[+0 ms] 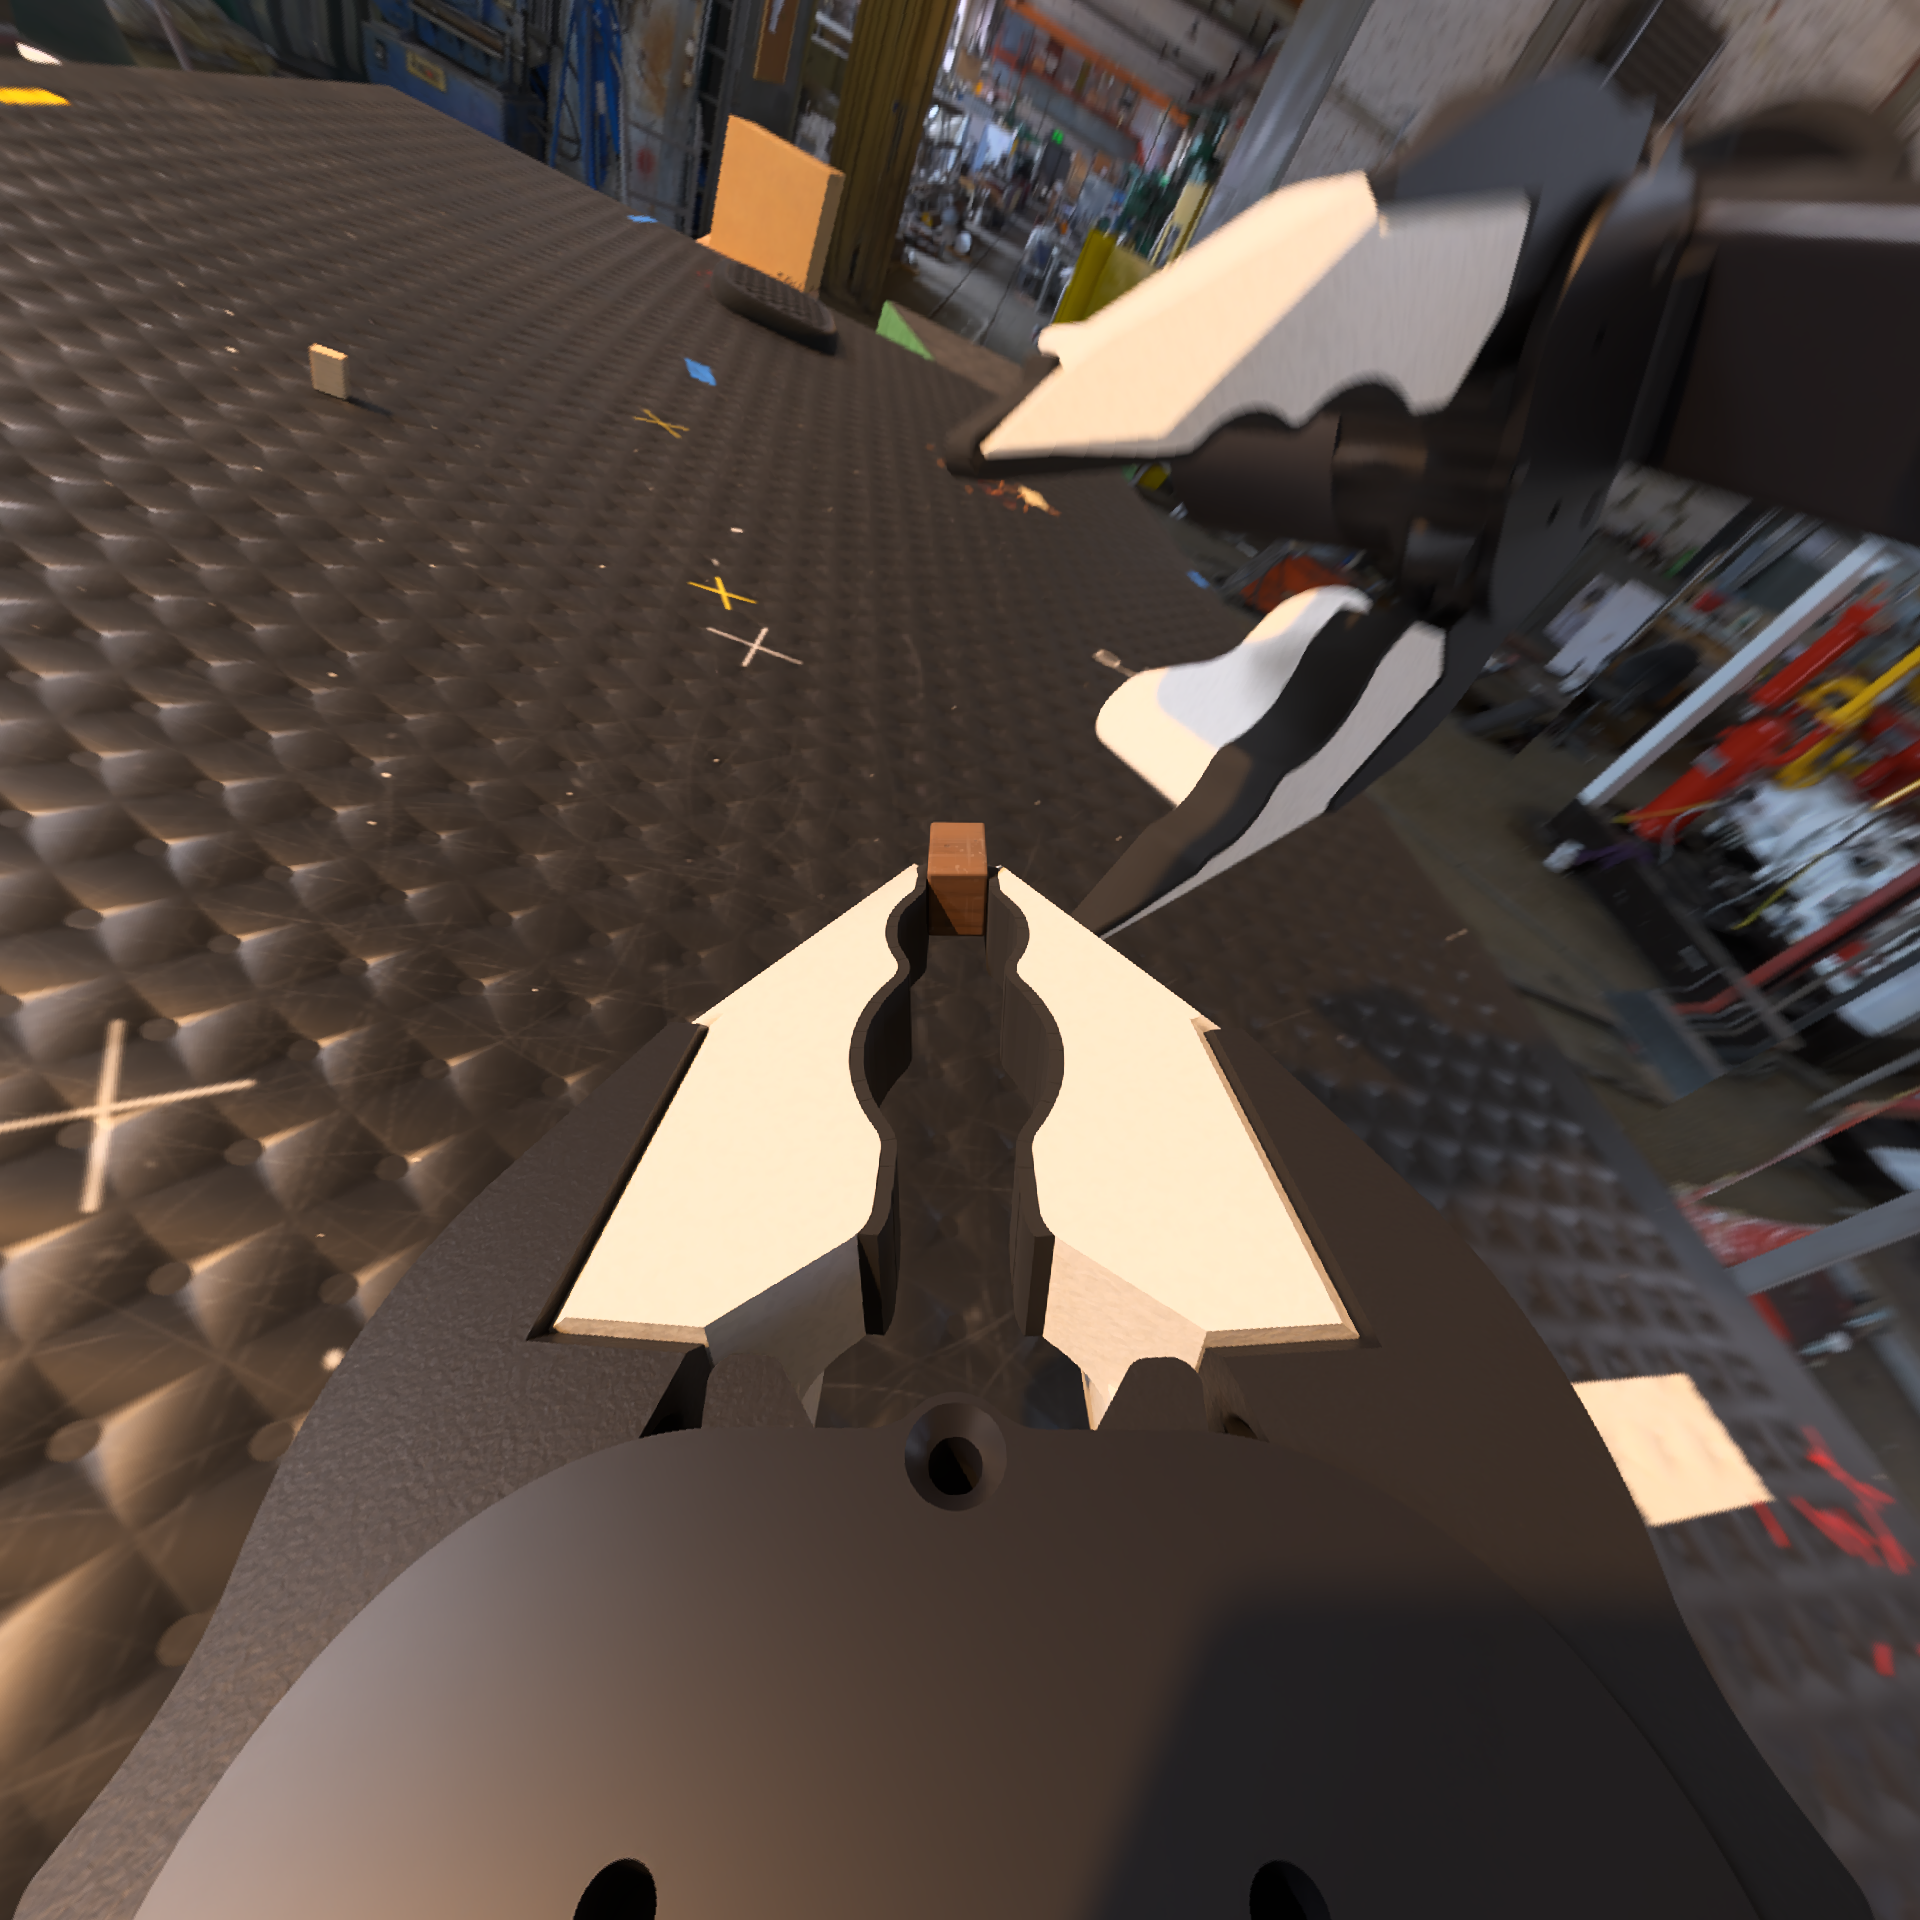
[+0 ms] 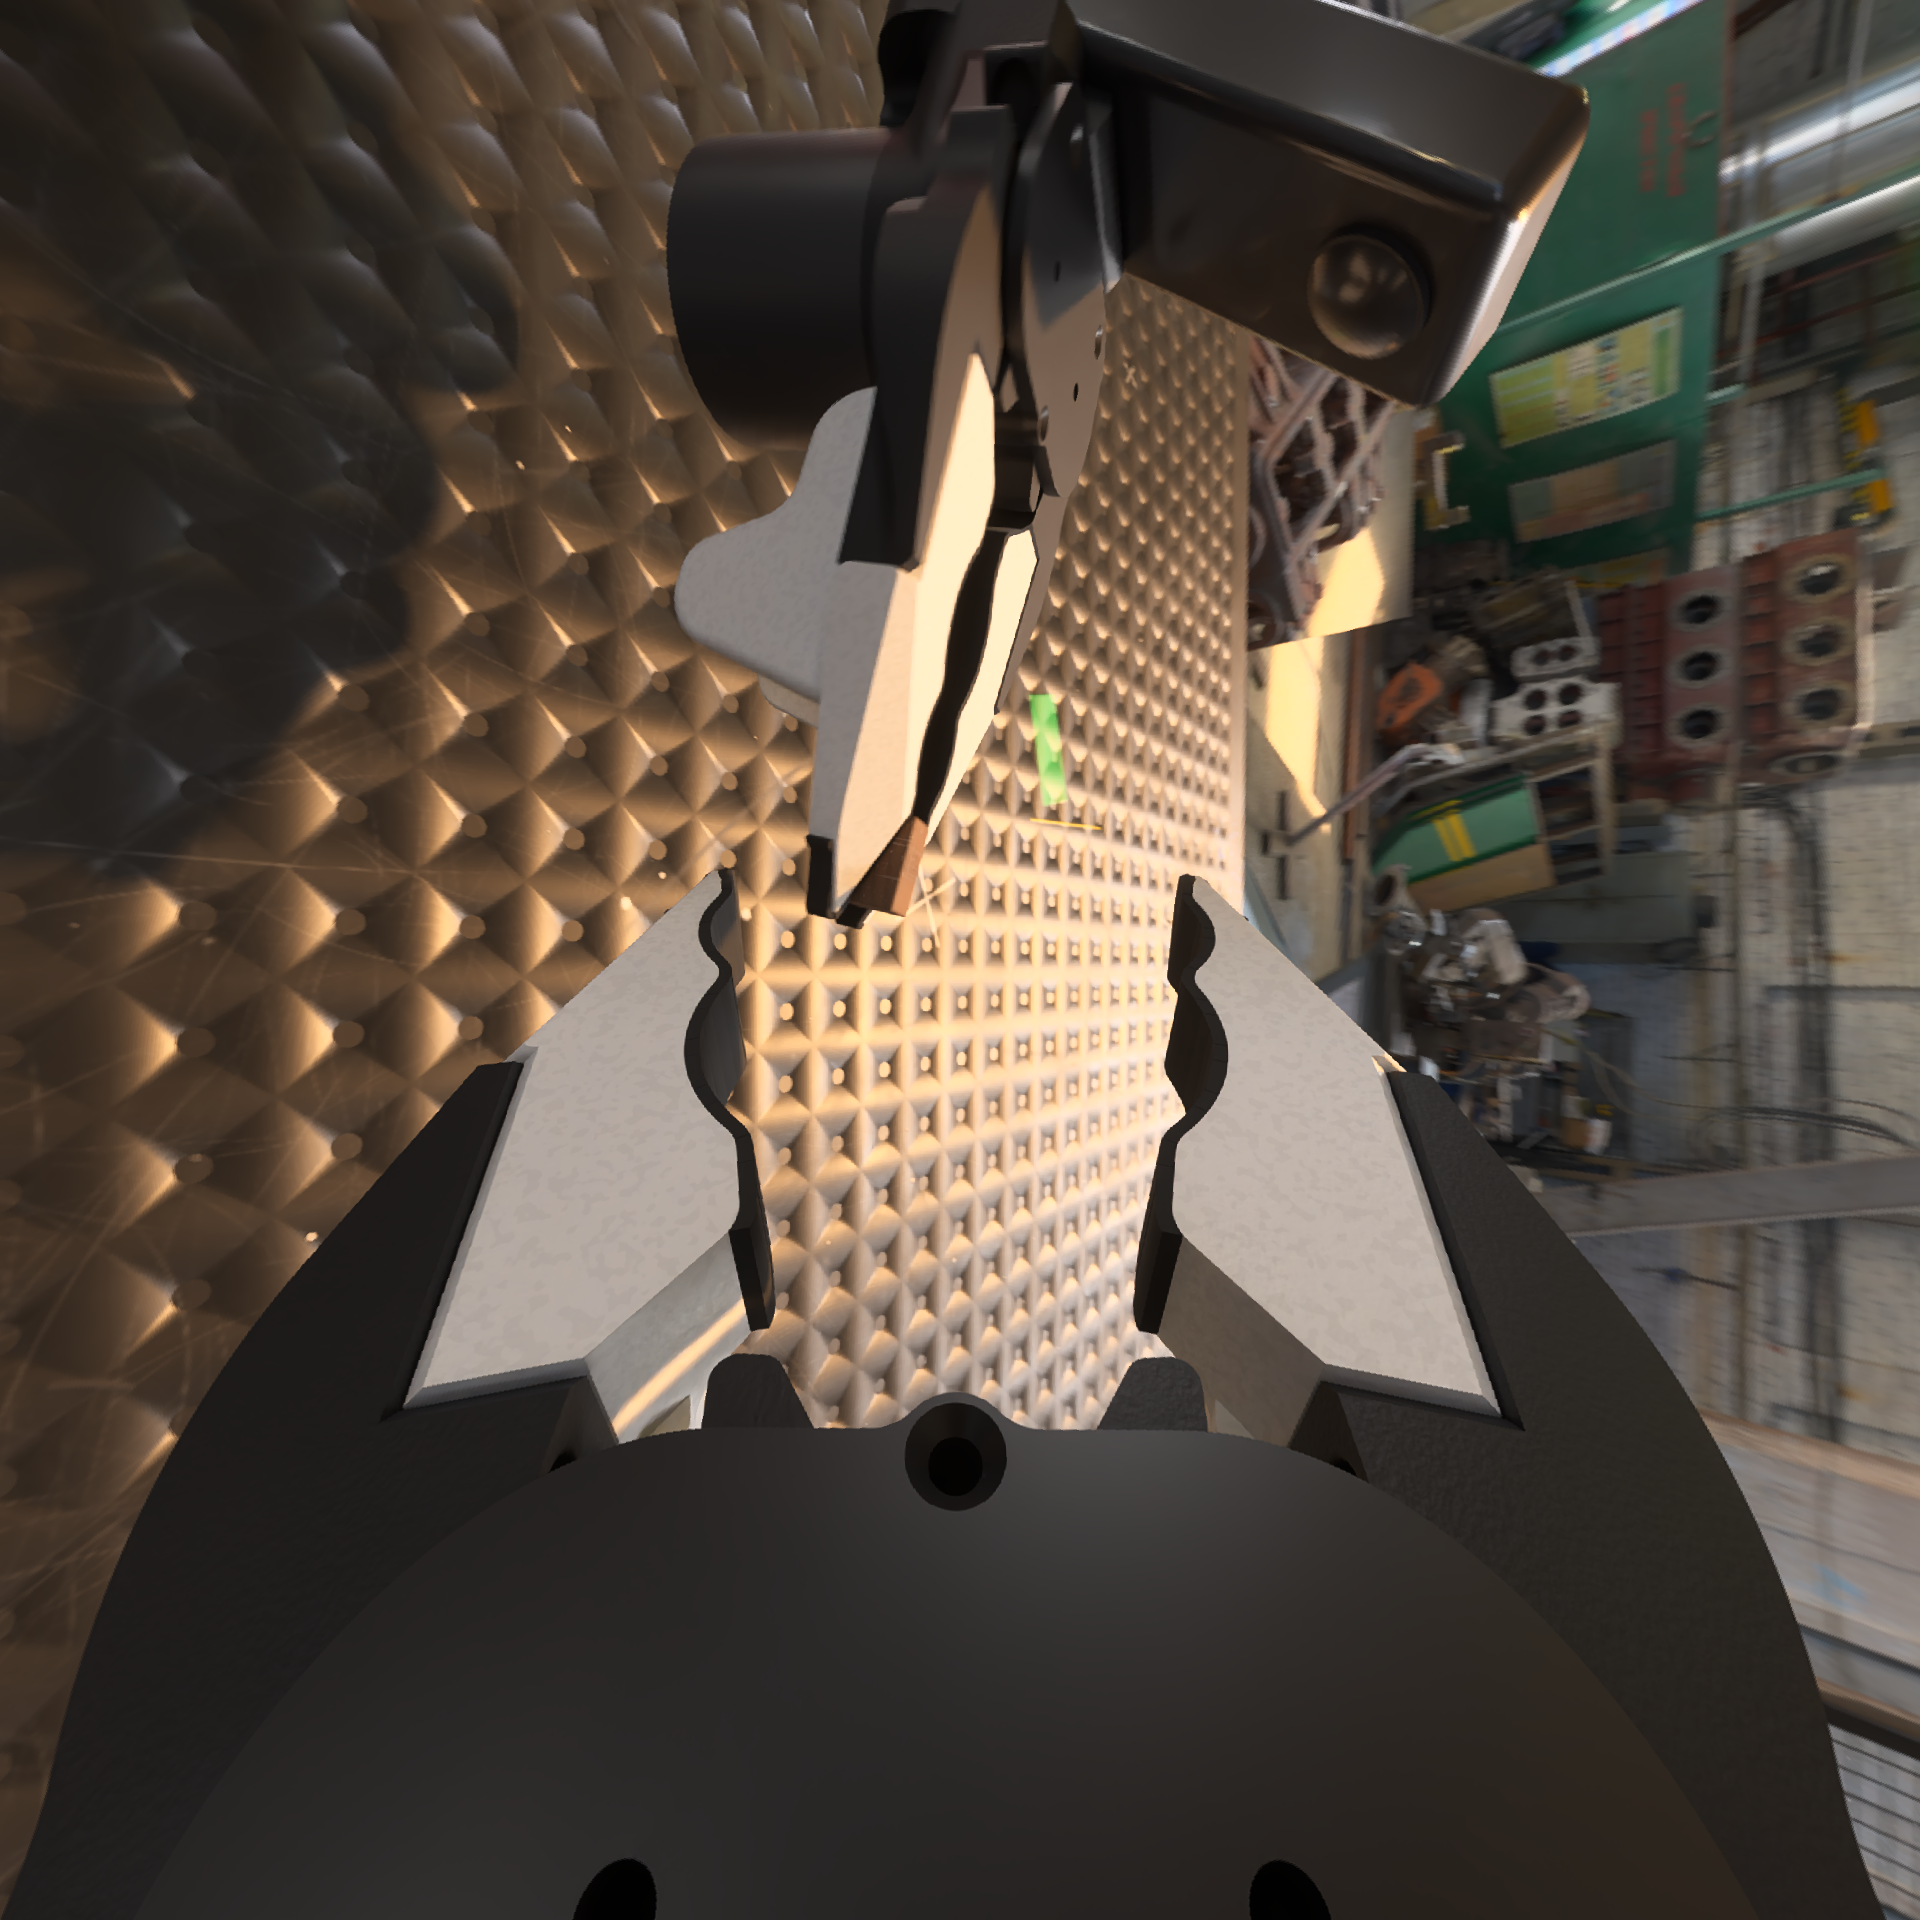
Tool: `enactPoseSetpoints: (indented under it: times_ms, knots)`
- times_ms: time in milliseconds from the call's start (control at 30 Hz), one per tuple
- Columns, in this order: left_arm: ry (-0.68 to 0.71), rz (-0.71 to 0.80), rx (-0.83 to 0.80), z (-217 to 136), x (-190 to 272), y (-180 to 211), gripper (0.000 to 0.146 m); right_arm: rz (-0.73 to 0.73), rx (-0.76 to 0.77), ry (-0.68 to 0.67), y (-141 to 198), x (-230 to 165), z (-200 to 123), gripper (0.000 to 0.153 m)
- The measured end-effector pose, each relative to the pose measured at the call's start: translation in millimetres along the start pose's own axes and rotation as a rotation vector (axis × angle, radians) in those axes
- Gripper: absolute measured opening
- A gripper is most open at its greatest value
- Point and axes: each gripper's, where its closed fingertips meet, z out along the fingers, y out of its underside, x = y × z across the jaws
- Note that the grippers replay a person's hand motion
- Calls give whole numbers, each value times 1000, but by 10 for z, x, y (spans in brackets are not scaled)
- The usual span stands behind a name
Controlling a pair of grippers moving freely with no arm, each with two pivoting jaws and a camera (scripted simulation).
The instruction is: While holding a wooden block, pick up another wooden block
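My left gripper [image 1: 956,883] is shut on a small brown wooden block [image 1: 956,878], which stands out from its fingertips just above the studded metal table [image 1: 416,779]. A second, pale wooden block [image 1: 328,370] stands alone on the table far off to the left. My right gripper [image 2: 956,894] is open and empty. It hovers close to the left gripper's tips and also shows in the left wrist view [image 1: 1055,582] at the upper right. In the right wrist view the left gripper [image 2: 883,883] reaches in from above with the brown block [image 2: 902,857] between its tips.
A large orange block [image 1: 774,203] stands at the table's far edge beside a green piece [image 1: 899,327]. A blue patch [image 1: 701,371], cross marks [image 1: 722,592] and a green strip [image 2: 1047,748] lie on the table. A pale square [image 1: 1668,1449] lies at the right. The table edge [image 1: 1507,1039] runs along the right.
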Motion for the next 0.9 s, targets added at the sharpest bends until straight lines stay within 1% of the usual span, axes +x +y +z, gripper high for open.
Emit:
enactPoseSetpoints:
  times_ms: [100, 233, 433, 533, 667, 900]
  knots:
    - [48, -87, 32, -20, 41, -57, 9, -51, -40, 59, 13, -17, 29, 83]
    - [77, -152, 33, -16, 79, -73, 9, -89, -81, 67, 46, -5, 78, 81]
    - [88, -181, 24, -7, 104, -73, 9, -130, -118, 41, 73, -19, 118, 71]
    - [102, -195, 30, -10, 119, -88, 9, -145, -125, 30, 74, -39, 122, 61]
    - [120, -223, 30, -11, 134, -87, 9, -124, -115, 14, 64, -54, 116, 59]
    - [115, -227, 22, 3, 162, -90, 9, -77, -84, -17, 55, -65, 93, 58]
